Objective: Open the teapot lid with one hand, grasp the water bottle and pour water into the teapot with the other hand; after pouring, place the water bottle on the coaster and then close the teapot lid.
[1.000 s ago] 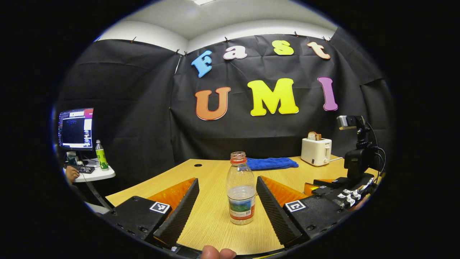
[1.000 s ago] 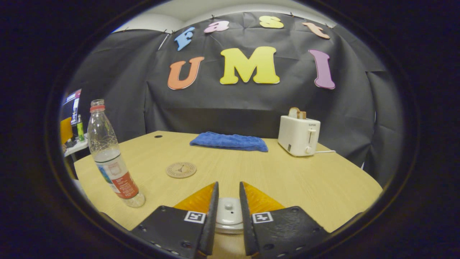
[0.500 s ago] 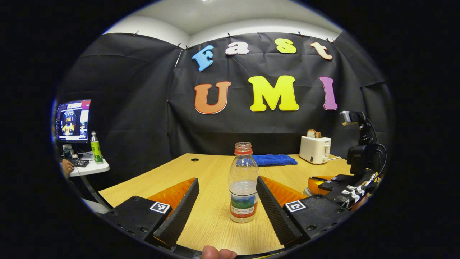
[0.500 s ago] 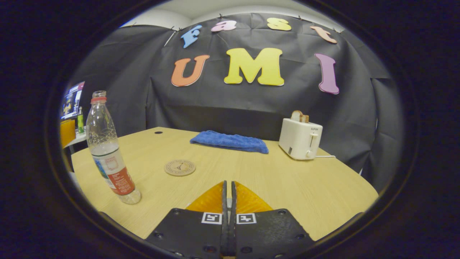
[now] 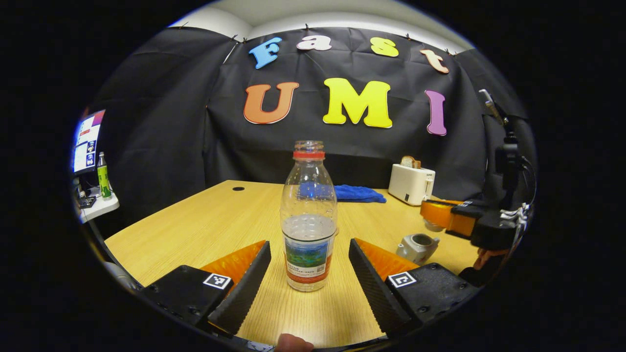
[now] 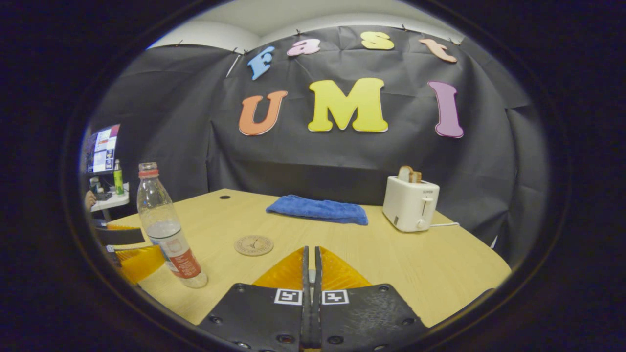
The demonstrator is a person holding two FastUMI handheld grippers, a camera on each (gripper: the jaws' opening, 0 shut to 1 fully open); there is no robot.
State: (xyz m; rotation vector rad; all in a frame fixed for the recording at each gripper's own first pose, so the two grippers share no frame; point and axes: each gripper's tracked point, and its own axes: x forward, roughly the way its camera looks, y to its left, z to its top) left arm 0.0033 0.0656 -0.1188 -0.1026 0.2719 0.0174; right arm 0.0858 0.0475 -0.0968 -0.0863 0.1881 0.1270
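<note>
You are holding the left hand-held gripper [image 5: 309,274] spread wide with the water bottle [image 5: 308,218] standing upright dead ahead between its fingers, neither finger touching it, so it is reaching in straight along the table [image 5: 205,225]. Your right hand-held gripper [image 6: 310,283] is clenched tight, and I judge it is gripping the lid, though the lid itself is hidden; below it the teapot [image 5: 416,246] is sitting open-mouthed to the bottle's right. The coaster [image 6: 253,245] is lying just beyond the bottle, toward the booth's back wall.
</note>
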